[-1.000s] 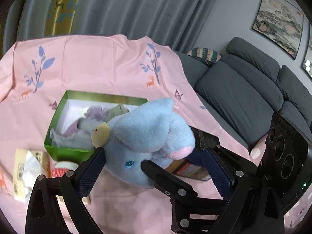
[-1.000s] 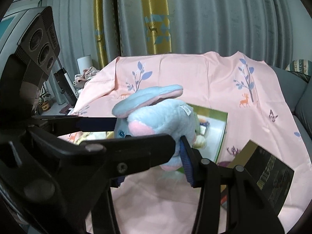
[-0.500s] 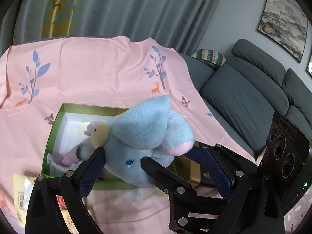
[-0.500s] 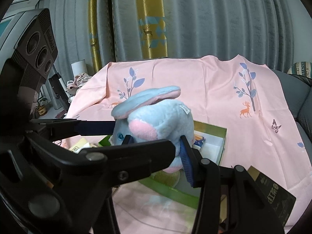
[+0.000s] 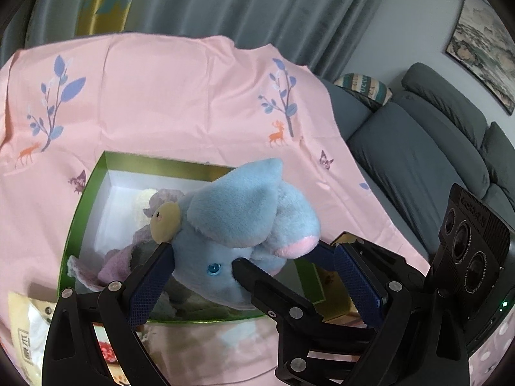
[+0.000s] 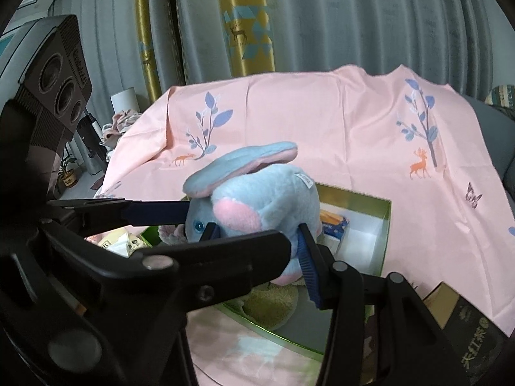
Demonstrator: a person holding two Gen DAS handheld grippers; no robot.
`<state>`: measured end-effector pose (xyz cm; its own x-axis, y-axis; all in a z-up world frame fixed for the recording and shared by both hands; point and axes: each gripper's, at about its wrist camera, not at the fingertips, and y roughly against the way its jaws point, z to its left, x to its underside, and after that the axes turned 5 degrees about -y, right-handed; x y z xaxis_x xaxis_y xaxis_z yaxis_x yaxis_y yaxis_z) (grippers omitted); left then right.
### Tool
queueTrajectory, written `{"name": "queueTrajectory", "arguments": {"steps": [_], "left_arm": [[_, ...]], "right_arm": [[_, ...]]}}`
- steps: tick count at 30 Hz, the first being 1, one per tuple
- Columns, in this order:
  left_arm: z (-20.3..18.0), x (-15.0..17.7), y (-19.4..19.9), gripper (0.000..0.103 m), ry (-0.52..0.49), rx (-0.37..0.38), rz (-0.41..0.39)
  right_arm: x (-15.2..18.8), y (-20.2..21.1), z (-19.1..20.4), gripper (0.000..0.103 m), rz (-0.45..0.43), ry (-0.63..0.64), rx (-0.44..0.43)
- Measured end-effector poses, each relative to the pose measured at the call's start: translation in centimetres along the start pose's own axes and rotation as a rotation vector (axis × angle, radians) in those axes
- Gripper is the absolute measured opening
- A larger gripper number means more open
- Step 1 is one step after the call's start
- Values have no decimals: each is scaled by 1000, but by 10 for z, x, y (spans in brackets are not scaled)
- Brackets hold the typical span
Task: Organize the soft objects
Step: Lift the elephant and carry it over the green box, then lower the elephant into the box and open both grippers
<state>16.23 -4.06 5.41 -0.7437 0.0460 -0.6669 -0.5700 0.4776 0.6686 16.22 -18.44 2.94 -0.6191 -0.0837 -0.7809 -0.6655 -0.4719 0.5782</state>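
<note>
Pink cloth covers the surface; both grippers, left gripper (image 5: 254,267) and right gripper (image 6: 254,244), pinch the blue plush elephant (image 5: 244,222) above the green box (image 5: 87,189). Light and squashy, it seems best gripped at the body.

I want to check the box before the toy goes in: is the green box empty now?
No. In the left wrist view the green box already holds a purple soft toy under the blue elephant.

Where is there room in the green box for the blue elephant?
The green box is bare along its white far end, near the cream plush. Its near half is crowded with the purple plush. The blue elephant hangs above it.
</note>
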Motion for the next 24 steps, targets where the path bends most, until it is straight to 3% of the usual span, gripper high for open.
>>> {"name": "queueTrajectory", "arguments": {"steps": [12, 24], "left_arm": [[18, 3, -26, 99, 50, -30, 53], [24, 9, -19, 99, 100, -67, 104]], "right_arm": [[7, -30, -5, 51, 100, -29, 12], [14, -23, -9, 79, 125, -63, 55]]}}
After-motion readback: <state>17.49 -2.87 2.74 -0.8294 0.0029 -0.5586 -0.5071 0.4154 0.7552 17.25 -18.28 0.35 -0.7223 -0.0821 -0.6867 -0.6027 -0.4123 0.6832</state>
